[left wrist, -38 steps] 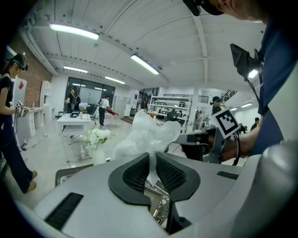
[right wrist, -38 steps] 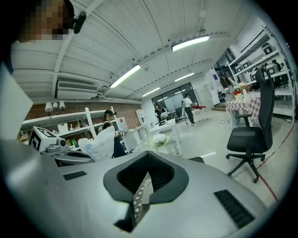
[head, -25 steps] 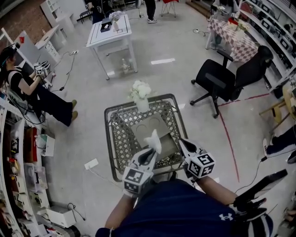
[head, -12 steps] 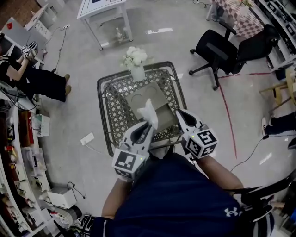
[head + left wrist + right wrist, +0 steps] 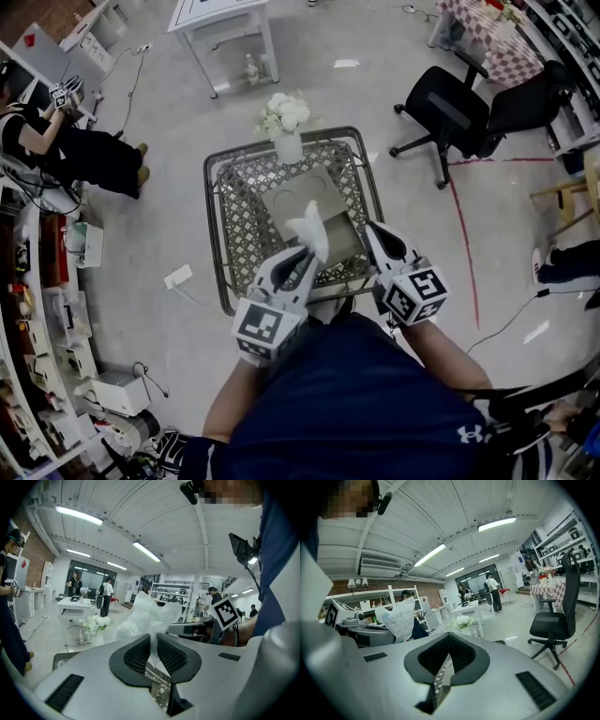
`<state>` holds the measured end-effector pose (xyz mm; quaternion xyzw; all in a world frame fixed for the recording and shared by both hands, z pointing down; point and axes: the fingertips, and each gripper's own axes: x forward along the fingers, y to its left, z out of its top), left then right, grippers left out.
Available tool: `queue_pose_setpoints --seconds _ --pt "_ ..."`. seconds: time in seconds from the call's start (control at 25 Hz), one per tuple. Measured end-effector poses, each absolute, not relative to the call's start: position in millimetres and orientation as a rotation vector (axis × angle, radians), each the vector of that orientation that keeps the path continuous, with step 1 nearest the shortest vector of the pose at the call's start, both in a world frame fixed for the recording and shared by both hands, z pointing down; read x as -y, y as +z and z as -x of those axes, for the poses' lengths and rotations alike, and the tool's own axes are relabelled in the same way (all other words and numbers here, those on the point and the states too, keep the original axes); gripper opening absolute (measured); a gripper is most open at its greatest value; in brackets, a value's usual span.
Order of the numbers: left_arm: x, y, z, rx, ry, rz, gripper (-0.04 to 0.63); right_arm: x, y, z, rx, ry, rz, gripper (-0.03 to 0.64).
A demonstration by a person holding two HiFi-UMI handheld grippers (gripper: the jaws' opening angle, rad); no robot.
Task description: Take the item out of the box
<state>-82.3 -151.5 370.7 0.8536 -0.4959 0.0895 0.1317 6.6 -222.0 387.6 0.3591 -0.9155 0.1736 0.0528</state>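
Left tool [image 5: 153, 639] is clamped on the neck of a white bag [image 5: 149, 616], which is held up over the box [image 5: 286, 199] on the lattice worktop [image 5: 239, 225]. Right tool [image 5: 449, 637] is closed with nothing in it, near the box's right side.

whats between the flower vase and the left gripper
Head view: the box on the lattice table lies between the flower vase and the left gripper, along with the white bag pinched in its jaws.
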Motion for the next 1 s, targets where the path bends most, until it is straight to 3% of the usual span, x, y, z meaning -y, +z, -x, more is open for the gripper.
queue_pose_setpoints --seconds 1.0 --pt "153 361 85 1.433 0.242 -2.513 0.058 225 376 -4 2.825 0.48 -1.099 0.002"
